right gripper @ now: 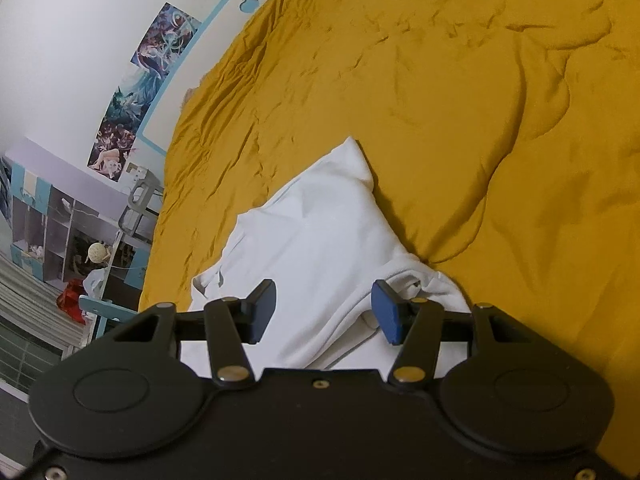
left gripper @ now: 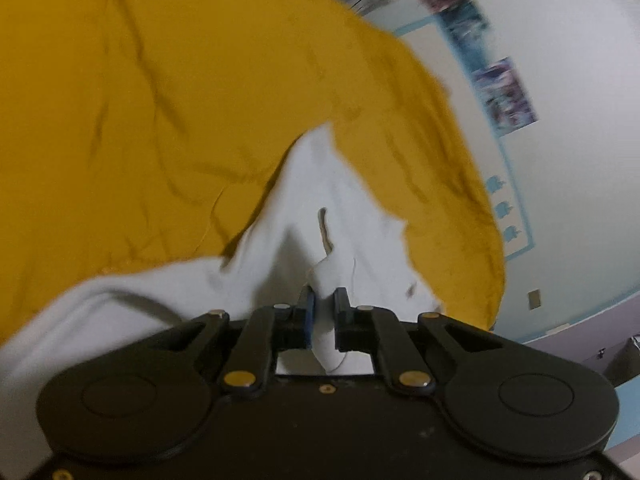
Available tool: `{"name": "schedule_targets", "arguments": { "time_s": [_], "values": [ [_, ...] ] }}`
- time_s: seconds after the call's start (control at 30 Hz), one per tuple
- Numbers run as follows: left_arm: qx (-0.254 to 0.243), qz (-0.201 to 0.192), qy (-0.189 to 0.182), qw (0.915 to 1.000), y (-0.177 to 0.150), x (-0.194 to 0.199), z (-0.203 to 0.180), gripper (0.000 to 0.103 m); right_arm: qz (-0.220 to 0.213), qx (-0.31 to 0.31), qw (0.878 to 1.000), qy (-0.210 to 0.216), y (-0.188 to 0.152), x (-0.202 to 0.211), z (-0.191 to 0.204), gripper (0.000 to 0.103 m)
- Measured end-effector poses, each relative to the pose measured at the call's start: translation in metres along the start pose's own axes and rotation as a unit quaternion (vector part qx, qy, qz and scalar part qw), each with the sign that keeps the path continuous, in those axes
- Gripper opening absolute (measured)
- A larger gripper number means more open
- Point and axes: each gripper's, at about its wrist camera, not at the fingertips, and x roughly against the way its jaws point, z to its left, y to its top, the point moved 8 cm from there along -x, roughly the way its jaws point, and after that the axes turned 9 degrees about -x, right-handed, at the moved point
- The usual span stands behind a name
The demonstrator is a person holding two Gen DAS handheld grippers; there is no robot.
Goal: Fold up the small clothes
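Black left tongs (left gripper: 324,300) and right tongs (right gripper: 324,312), blue pads (right gripper: 386,316), brass pivot pins, round housings

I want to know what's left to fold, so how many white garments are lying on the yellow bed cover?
1. A single white fabric garment lies crumpled on the mustard-yellow bed cover, just ahead of both tongs. More could lie outside these views.

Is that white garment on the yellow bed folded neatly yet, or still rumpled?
Still rumpled. The white garment lies bunched in uneven folds on the yellow bedcover, one corner poking up.
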Motion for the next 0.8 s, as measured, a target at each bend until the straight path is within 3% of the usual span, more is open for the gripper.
{"name": "schedule_targets", "arguments": {
  "time_s": [0.1, 0.23, 0.33, 0.5, 0.67, 0.7, 0.73, 0.8],
  "values": [
    [-0.026, -0.010, 0.020, 0.9994, 0.001, 0.014, 0.006, 0.007, -0.006, 0.013, 1.000, -0.001, 0.008, -0.002, 0.001, 0.055],
    [-0.049, 0.040, 0.065, 0.9959, -0.015, -0.009, 0.035, 0.007, -0.036, 0.055, 0.998, -0.012, 0.036, -0.015, 0.010, 0.055],
    [-0.064, 0.040, 0.068, 0.9948, -0.019, -0.012, 0.037, 0.007, -0.066, 0.084, 0.994, -0.025, 0.069, -0.036, 0.017, 0.055],
    [-0.077, 0.040, 0.074, 0.9934, -0.019, -0.012, 0.037, 0.008, -0.009, 0.059, 0.998, -0.018, 0.103, -0.098, 0.014, 0.055],
    [-0.090, 0.042, 0.081, 0.9917, -0.015, -0.019, 0.029, 0.008, 0.030, 0.047, 0.998, -0.043, 0.103, -0.141, 0.000, 0.055],
    [-0.093, 0.040, 0.081, 0.9916, -0.013, -0.020, 0.027, 0.008, 0.046, 0.044, 0.997, -0.035, 0.100, -0.147, -0.001, 0.038],
    [-0.096, 0.038, 0.078, 0.9916, -0.012, -0.019, 0.024, 0.008, 0.054, 0.048, 0.997, -0.027, 0.097, -0.148, -0.001, 0.006],
    [-0.114, 0.029, 0.065, 0.9910, -0.008, -0.016, 0.015, 0.008, 0.020, 0.064, 0.997, -0.034, 0.102, -0.138, 0.005, 0.005]
  ]
}}
